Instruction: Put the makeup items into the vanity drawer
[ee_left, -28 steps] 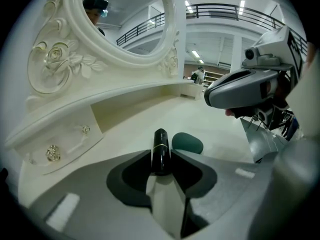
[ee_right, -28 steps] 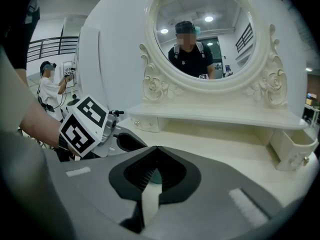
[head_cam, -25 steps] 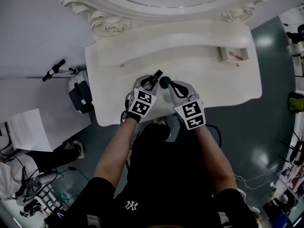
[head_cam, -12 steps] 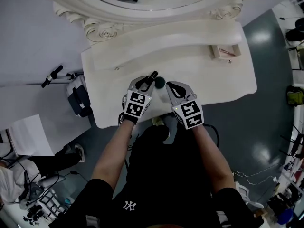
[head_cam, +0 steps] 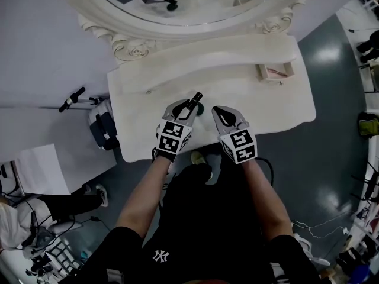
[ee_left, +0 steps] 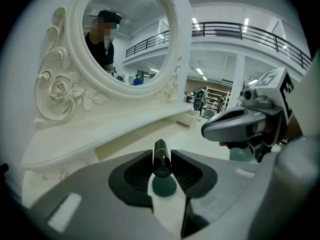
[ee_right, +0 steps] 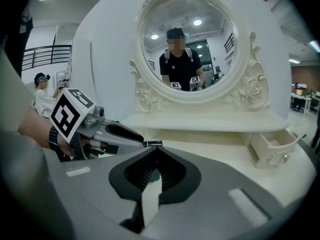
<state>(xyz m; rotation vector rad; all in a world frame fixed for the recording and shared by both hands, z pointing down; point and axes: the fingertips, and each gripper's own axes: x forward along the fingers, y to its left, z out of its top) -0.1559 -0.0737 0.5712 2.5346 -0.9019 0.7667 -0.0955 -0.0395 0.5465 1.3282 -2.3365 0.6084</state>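
- Your right gripper [head_cam: 220, 112] has backed off toward you and to the right. A second ago its tips were right up against the dark round thing [head_cam: 201, 109]; now there's a clear gap, and that thing sits by the left gripper's tips. Can't tell what it is.
- The right jaws are pressed together with nothing between them.
- Your left gripper [ee_left: 161, 159] is pinching the black tube [ee_left: 161, 154], which hasn't really moved.
- So my guess is the tube's the thing in play, and it's not stowed yet. It's over the near middle of the vanity top [head_cam: 266, 102].
- The drawer [ee_right: 272, 153] is pulled open at the far right, well apart from it.
- The tube is slim, dark and glossy with a flat end, poking out past the jaws toward the mirror.
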